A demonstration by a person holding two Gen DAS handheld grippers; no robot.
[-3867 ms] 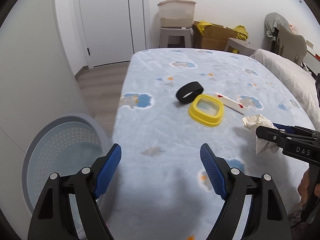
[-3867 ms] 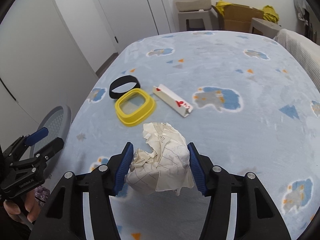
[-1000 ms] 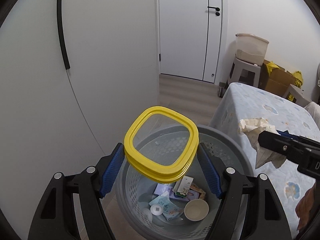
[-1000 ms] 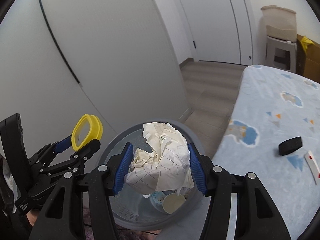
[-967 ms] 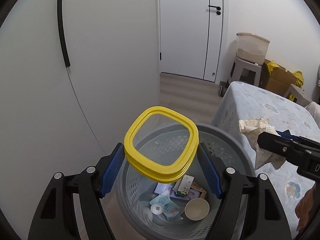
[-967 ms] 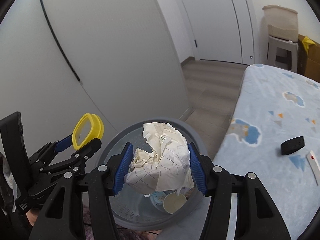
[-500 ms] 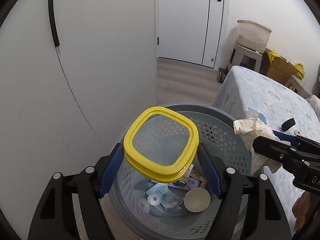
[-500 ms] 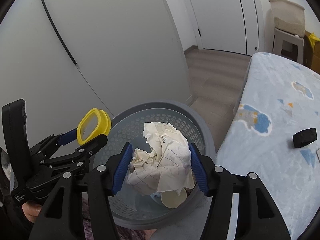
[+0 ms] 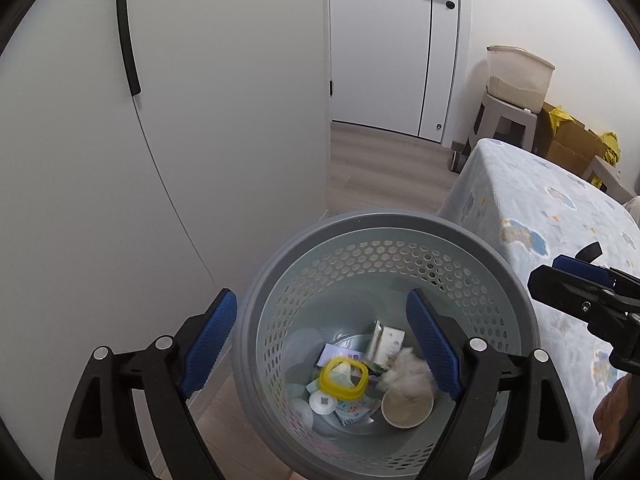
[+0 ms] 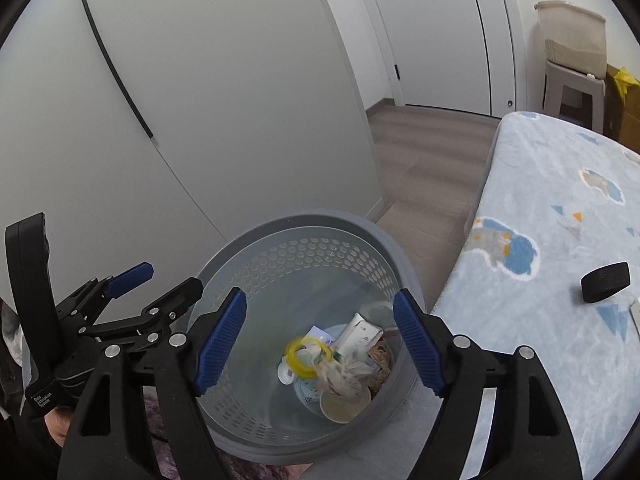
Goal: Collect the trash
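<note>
A grey perforated bin (image 9: 472, 240) (image 10: 248, 244) stands on the floor between a white wall and the bed. The yellow square lid (image 9: 343, 374) (image 10: 307, 354) and the crumpled paper (image 9: 408, 370) (image 10: 344, 372) lie blurred inside it among other trash. Over the bin, my left gripper (image 9: 330, 338) has its jaws opening with nothing between them. My right gripper (image 10: 318, 338) hangs beside it, jaws opening too, nothing between the blue pads. Each gripper shows in the other's view, the left (image 10: 156, 276) and the right (image 9: 568, 276).
A bed with a light blue patterned blanket (image 9: 560, 216) (image 10: 560, 240) lies right of the bin; a black ring (image 10: 605, 282) rests on it. A white door (image 9: 392, 40), a stool with a tub (image 9: 516, 80) and cardboard boxes (image 9: 568, 140) stand beyond.
Both grippers have opened. The yellow lid left the left gripper and the crumpled paper left the right one; both dropped into the bin.
</note>
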